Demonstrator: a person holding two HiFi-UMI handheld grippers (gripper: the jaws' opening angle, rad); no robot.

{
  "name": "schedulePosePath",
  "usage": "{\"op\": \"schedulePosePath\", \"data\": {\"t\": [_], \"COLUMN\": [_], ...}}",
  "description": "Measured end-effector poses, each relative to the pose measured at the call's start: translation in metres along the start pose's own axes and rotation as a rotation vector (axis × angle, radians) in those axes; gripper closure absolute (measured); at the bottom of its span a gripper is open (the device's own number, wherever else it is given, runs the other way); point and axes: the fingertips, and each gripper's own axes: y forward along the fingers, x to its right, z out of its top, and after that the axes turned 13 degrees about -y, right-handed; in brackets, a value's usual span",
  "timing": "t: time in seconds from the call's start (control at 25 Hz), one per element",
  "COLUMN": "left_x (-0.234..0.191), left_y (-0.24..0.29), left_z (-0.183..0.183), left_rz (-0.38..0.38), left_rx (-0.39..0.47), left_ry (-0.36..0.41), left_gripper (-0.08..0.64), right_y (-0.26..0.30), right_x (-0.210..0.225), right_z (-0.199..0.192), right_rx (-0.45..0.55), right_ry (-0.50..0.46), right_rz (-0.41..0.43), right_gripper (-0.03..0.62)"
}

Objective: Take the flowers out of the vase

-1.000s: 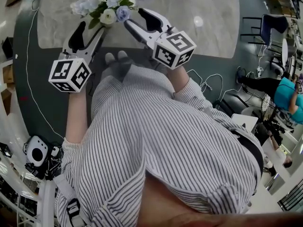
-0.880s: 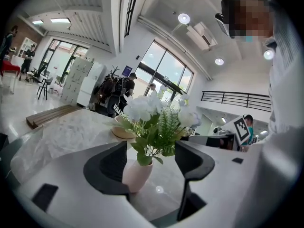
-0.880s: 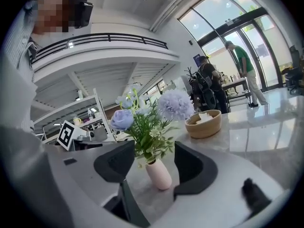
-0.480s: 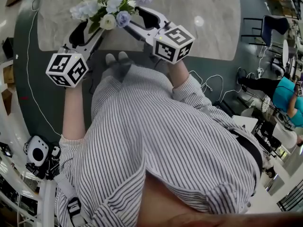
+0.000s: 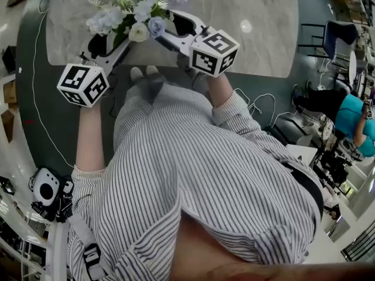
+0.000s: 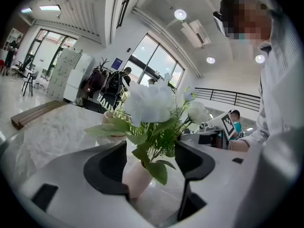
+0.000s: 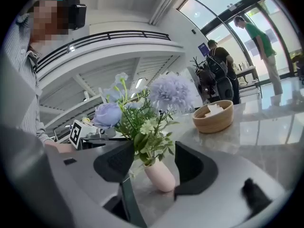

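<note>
A bouquet of pale blue, white and lilac flowers [image 5: 137,7] stands in a small pink vase [image 6: 137,177] on the marble table [image 5: 252,4]. My left gripper [image 5: 111,40] is open on the bouquet's left, and its own view shows the vase and lower leaves [image 6: 152,165] between its jaws, unpressed. My right gripper [image 5: 171,28] is open on the bouquet's right. In the right gripper view the vase [image 7: 160,175] and stems [image 7: 142,141] stand between the wide jaws of the right gripper [image 7: 153,158] without touching them. In the head view the blooms hide the vase.
A wooden bowl [image 7: 213,117] sits further back on the table. The table's near edge [image 5: 176,63] runs just in front of my body. A chair [image 5: 334,31] and a person in a teal shirt [image 5: 357,119] are off to the right.
Both grippers have edged forward toward the bouquet, so it now sits deeper between them. Nothing has been gripped.
</note>
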Motion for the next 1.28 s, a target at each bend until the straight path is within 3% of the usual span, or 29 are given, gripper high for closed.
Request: {"op": "schedulePosePath", "data": {"t": [0.48,0.52,0.6,0.72,1.0,1.28], "left_x": [0.012,0.012,0.013,0.011,0.0,0.002], "left_y": [0.017,0.015,0.013,0.011,0.007,0.008], "left_z": [0.006,0.007,0.007,0.008,0.01,0.011], "left_rz": [-0.056,-0.063,-0.083,-0.096,-0.044,-0.057], "left_rx": [-0.014,-0.012,-0.01,-0.008,0.006,0.008], "left_ry": [0.055,0.056,0.056,0.058,0.048,0.039], "left_gripper": [0.256,0.256,0.256,0.261,0.434,0.486], "right_y": [0.006,0.007,0.008,0.011,0.012,0.011], "right_x": [-0.005,-0.006,-0.004,-0.003,-0.006,-0.01], "right_z": [0.003,0.004,0.004,0.004,0.004,0.007], "right_rx": [0.02,0.022,0.032,0.044,0.043,0.052], "right_ry": [-0.02,-0.022,-0.019,-0.011,-0.01,-0.035], "right_rz": [0.065,0.062,0.045,0.038,0.032,0.024], "right_gripper": [0.344,0.363,0.486,0.502,0.518,0.535]}}
